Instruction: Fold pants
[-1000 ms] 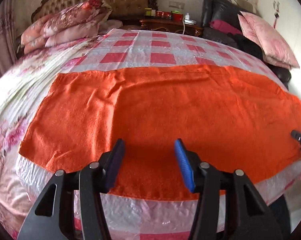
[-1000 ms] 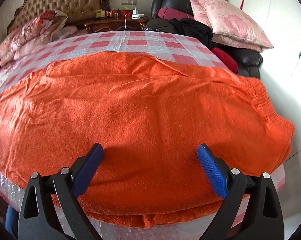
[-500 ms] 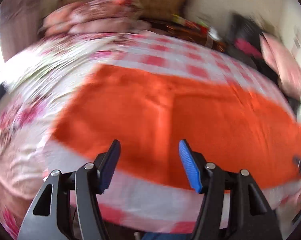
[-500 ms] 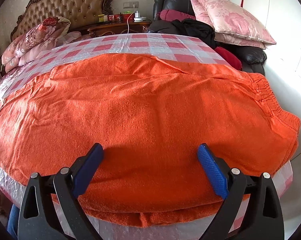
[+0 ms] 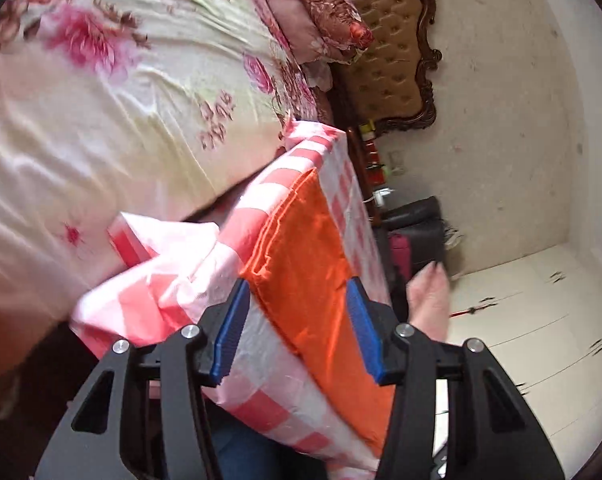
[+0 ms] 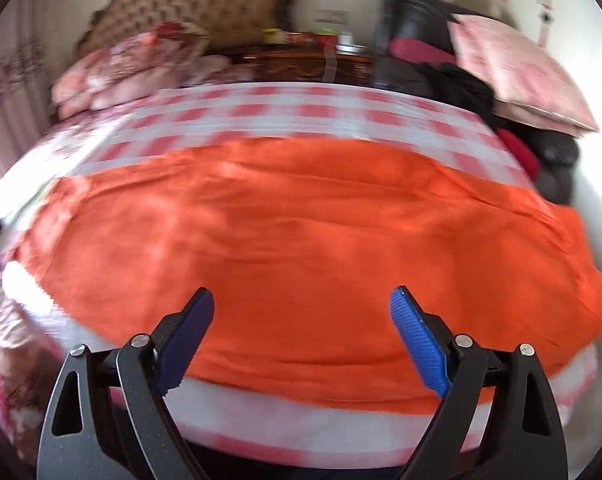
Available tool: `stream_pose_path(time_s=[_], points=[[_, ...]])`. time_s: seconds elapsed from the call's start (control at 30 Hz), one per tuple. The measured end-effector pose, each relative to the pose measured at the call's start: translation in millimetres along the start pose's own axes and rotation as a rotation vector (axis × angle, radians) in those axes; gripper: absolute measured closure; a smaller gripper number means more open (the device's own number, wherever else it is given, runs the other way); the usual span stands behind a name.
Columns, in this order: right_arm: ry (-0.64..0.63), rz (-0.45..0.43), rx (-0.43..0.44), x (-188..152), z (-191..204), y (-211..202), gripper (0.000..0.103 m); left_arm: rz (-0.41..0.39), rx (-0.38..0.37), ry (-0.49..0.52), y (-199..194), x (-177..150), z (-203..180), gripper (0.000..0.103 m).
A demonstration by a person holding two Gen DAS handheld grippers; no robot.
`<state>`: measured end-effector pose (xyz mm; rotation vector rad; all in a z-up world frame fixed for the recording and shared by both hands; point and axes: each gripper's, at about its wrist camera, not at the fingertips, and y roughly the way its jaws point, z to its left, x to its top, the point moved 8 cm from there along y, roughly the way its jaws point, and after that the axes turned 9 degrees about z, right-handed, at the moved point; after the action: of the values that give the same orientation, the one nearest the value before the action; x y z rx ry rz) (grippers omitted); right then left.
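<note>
The bed [image 6: 81,148] carries a pink checked sheet [image 6: 301,116], and on that sheet the orange pants [image 6: 301,232] lie spread flat. The right gripper [image 6: 301,332] hangs over the pants' near edge, its jaws wide apart, just narrowing, gripping nothing. The left gripper [image 5: 297,328], rolled sideways, has been closing; pants cloth shows between its parted pads, seemingly unpinched.

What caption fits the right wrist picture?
Open hand-held gripper above orange pants spread flat on a checked cloth.
</note>
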<state>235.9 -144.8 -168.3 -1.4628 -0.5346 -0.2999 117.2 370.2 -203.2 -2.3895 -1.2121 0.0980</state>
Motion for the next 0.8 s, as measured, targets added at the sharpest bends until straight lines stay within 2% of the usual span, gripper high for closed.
stream_pose_path(time_s=[0.07, 0.17, 0.23, 0.33, 0.37, 0.43, 0.53, 0.57, 0.6, 0.67, 0.8], points=[[-0.068, 0.007, 0.014, 4.3, 31.1, 2.8, 0.018, 0.006, 0.122, 0.048, 3.8, 1.3, 1.7, 0.053], [-0.142, 0.018, 0.0, 5.5, 58.4, 11.8, 0.02, 0.018, 0.25, 0.143, 11.0, 5.0, -1.6, 0.053], [-0.165, 0.023, -0.04, 6.6, 63.6, 18.7, 0.02, 0.02, 0.361, 0.296, 16.3, 10.1, -15.7, 0.053], [-0.136, 0.053, -0.081, 5.8, 49.1, 29.9, 0.02, 0.136, 0.438, 0.416, 35.3, 9.1, -22.6, 0.054], [-0.122, 0.066, -0.083, 4.7, 44.4, 33.8, 0.019, 0.165, 0.458, 0.459, 40.8, 7.4, -25.2, 0.059], [-0.097, 0.109, -0.084, -1.5, 33.1, 45.0, 0.019, 0.218, 0.484, 0.523, 48.9, 0.7, -28.5, 0.061], [-0.078, 0.1, -0.065, -4.5, 28.8, 46.8, 0.017, 0.253, 0.571, 0.624, 60.2, -8.4, -29.8, 0.069], [-0.08, 0.095, -0.07, -4.9, 28.9, 46.3, 0.017, 0.259, 0.583, 0.63, 61.6, -6.9, -28.8, 0.072], [-0.082, 0.093, -0.075, -4.8, 29.1, 46.3, 0.016, 0.265, 0.587, 0.618, 61.9, -4.4, -27.3, 0.081], [-0.09, 0.094, -0.081, -4.7, 29.4, 46.0, 0.016, 0.292, 0.547, 0.59, 62.8, -3.1, -23.9, 0.088], [-0.083, 0.105, -0.069, -5.3, 29.6, 46.5, 0.016, 0.3, 0.446, 0.518, 61.4, -1.6, -21.3, 0.093]])
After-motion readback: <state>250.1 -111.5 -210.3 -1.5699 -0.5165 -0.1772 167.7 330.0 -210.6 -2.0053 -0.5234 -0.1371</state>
